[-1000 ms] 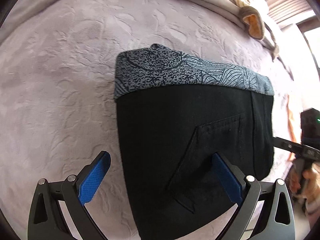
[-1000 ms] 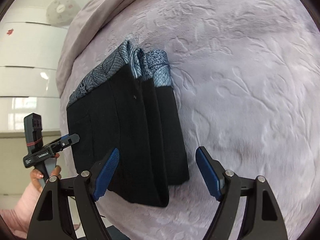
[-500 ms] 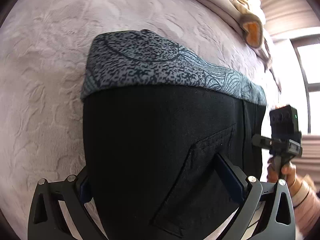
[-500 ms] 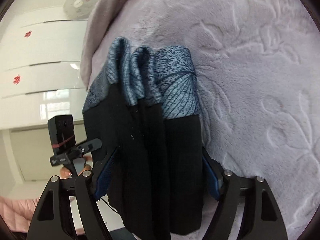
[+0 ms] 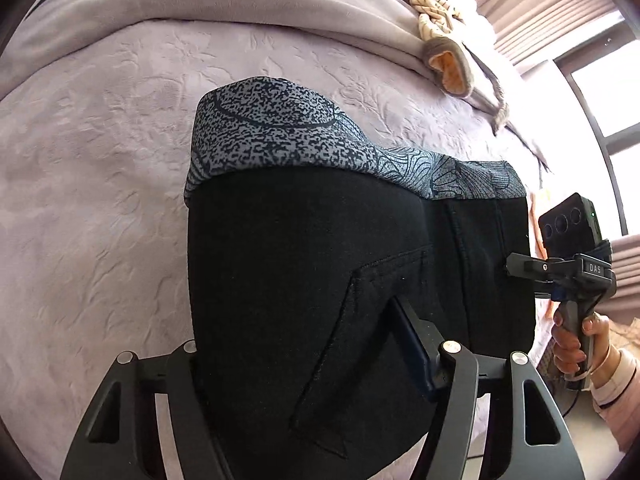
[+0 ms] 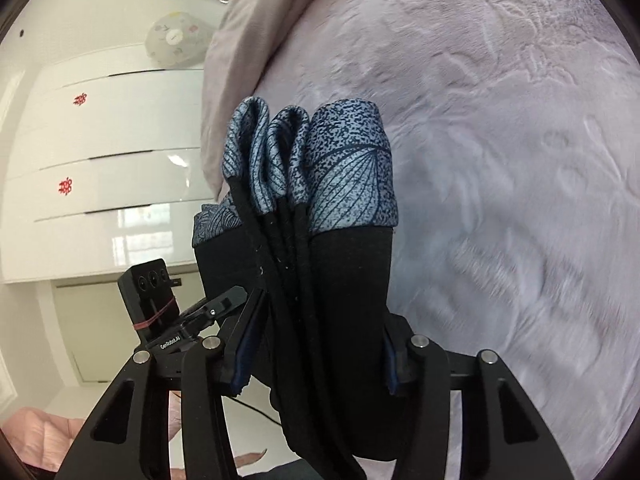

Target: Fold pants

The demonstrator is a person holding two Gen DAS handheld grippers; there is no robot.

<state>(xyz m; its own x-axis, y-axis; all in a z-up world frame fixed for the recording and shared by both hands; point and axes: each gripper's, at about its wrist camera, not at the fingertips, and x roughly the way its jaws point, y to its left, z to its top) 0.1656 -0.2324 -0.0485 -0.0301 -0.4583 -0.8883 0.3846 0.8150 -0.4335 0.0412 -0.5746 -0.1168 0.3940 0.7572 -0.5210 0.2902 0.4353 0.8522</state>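
Embossed lilac bedspread [image 5: 100,208] underlies the folded black pants with grey patterned cuffs [image 5: 320,264], clamped at opposite ends by left gripper [image 5: 312,364] and right gripper [image 6: 316,356]; folding appears complete, placement remaining.

Folded pants [image 6: 344,280]: black, several layers stacked edge-on, blue-grey patterned cuffs at far end; bundle lifted off bedspread [image 6: 500,140].
Right gripper [image 6: 316,354]: black frame, blue pads, jaws clamped on both sides of pants' near end.
Left gripper [image 6: 224,304]: left of pants, tip touching bundle's left side; own camera block with red band just further left; whether its jaws are closed not discernible.
Bedspread: lilac, embossed, right of and beyond pants.
Grey blanket [image 6: 240,60]: beyond pants, upper left.
White cabinet [image 6: 100,152]: well left of pants, red emblems.
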